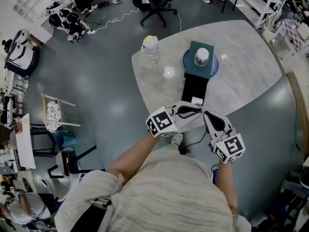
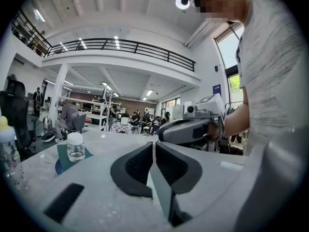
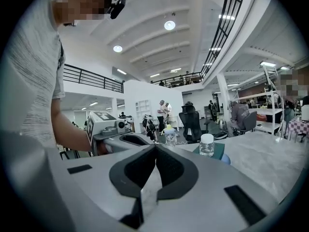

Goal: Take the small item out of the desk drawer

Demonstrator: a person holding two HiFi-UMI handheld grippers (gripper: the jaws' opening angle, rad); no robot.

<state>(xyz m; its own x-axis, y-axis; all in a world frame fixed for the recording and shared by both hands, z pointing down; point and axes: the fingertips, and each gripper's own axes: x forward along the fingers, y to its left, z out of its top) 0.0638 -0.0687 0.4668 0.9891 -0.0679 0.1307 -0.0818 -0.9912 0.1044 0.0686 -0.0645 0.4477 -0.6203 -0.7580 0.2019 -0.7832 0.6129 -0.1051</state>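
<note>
Small item [image 1: 197, 100] in drawer [image 1: 194, 87], just beyond shut left tool [image 1: 195, 110], right tool [image 1: 207, 114].

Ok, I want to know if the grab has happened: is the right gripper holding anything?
No, the right gripper shows its jaws closed tip to tip with nothing between them.

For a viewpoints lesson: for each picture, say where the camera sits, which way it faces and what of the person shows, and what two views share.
Head view: on the head, steeply down at the table; forearms, left gripper and right gripper show.
Left gripper view: rides that gripper, looks along its shut jaws across the table; torso and right forearm show.
Right gripper view: same, along its shut jaws; torso and left forearm show.
Shared: both gripper views show the white-capped jar.
</note>
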